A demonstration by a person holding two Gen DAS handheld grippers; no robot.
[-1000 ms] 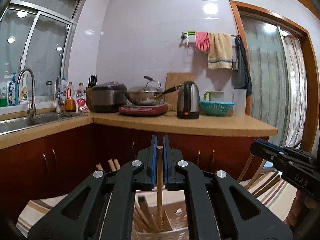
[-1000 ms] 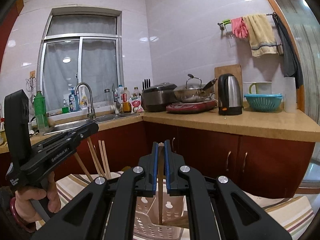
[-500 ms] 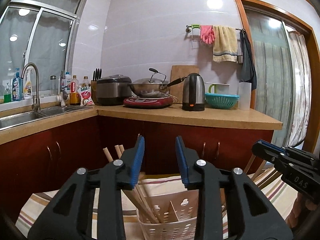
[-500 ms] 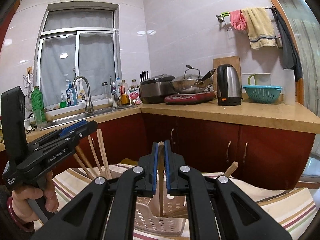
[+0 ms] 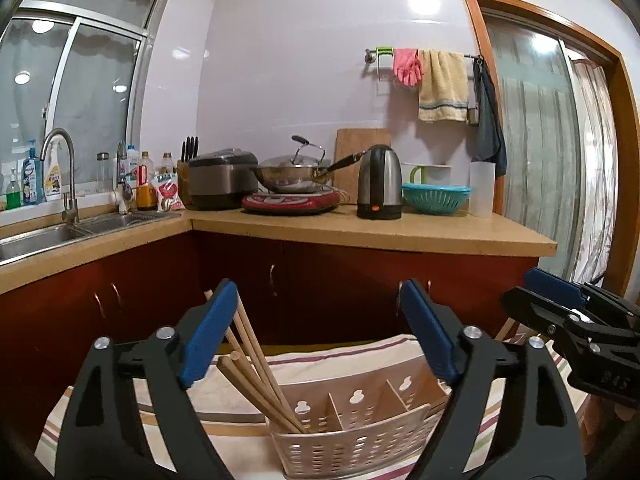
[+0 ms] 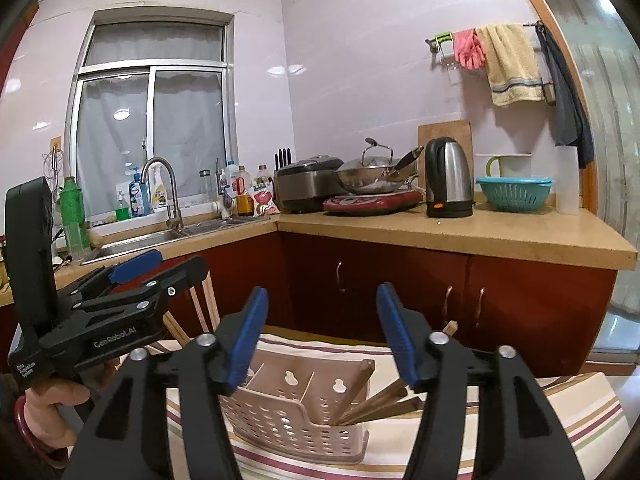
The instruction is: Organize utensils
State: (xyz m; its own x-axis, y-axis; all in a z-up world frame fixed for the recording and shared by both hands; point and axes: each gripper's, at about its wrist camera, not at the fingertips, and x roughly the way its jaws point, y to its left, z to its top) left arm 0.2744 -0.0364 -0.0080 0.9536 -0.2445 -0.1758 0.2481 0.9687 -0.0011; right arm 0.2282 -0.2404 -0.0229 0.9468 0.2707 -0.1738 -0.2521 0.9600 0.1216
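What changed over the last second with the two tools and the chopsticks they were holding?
Both let go. The left tool and right tool, each shut on one upright chopstick a second ago, are opening with nothing between the pads. The released sticks now lean with the chopsticks in the holder's end compartments. Holder, striped cloth and both hands' positions stayed put.

open: caddy middle slots | blocked: chopsticks leaning left end

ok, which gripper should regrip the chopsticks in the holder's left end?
Left. Those chopsticks lean beside the left gripper's pad; the right gripper sits nearer the holder's other end. Both jaws are opening, empty.
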